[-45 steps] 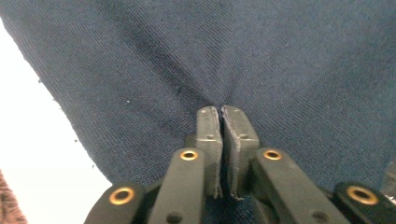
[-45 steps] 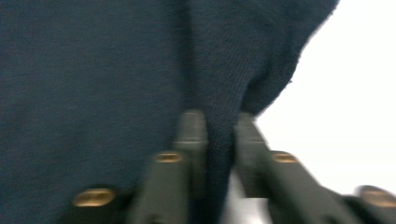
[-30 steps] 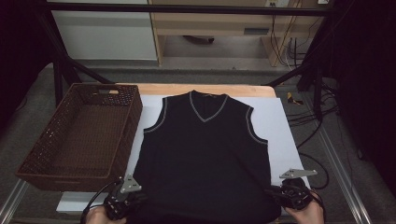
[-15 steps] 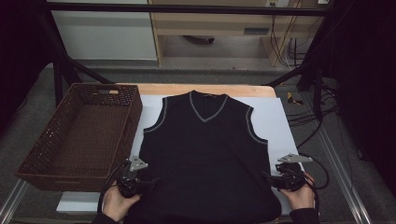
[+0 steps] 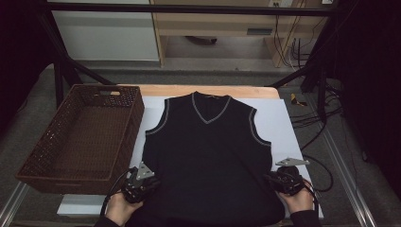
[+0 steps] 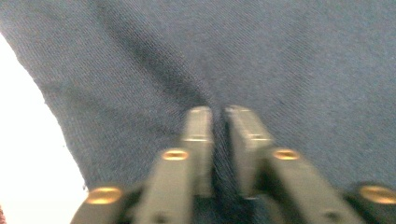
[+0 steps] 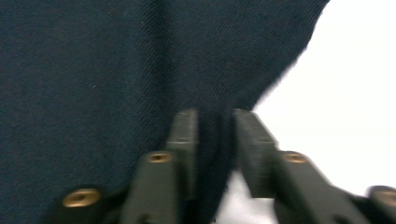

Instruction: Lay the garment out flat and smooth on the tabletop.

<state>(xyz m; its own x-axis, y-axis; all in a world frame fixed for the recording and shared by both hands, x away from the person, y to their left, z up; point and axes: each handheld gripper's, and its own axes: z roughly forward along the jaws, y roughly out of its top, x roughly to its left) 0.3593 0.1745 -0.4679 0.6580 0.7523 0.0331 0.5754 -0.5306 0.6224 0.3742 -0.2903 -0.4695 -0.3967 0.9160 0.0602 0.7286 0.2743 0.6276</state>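
My left gripper [image 5: 147, 182] and right gripper [image 5: 273, 179] pinch the vest [image 5: 208, 161] at its bottom corners. It's soft and floppy, so hold both sides.

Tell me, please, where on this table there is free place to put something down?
The basket is empty inside. The white sheet is bare right of the vest, and in a narrow strip between vest and basket. The near edge is crowded: the left gripper and right gripper pinch the vest's bottom corners there.
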